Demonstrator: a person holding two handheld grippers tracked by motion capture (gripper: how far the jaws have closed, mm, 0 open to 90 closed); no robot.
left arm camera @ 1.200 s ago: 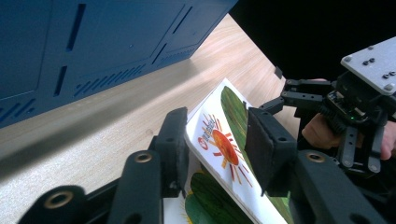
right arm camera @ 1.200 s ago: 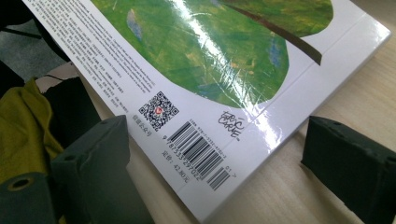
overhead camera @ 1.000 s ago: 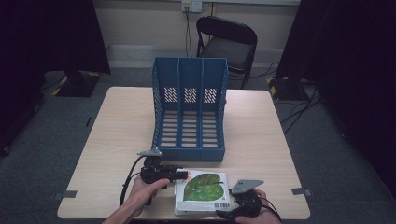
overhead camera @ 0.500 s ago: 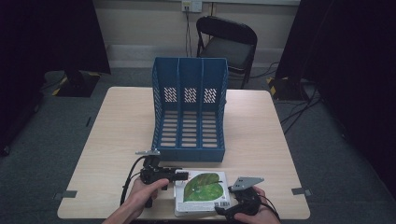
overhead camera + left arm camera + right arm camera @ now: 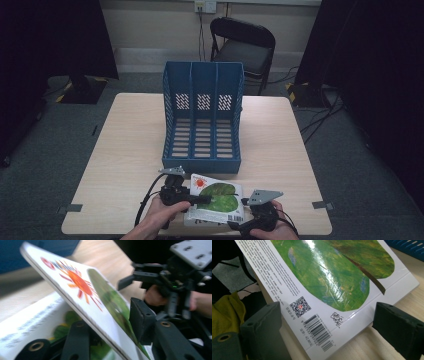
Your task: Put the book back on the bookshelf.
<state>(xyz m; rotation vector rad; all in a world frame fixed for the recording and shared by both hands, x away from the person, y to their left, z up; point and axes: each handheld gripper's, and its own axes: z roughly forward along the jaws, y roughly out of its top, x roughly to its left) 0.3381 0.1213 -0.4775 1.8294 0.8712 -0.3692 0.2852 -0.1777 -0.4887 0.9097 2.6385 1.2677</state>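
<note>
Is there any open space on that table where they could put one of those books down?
Yes. The table is bare left of the blue file rack, and bare again to the rack's right. It is crowded at the near edge, where the left gripper, the right gripper and the stacked books meet just before the rack.

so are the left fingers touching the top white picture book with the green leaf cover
Touching: the left gripper view shows the fingers on either face of the tilted white picture book, just closing.
</note>
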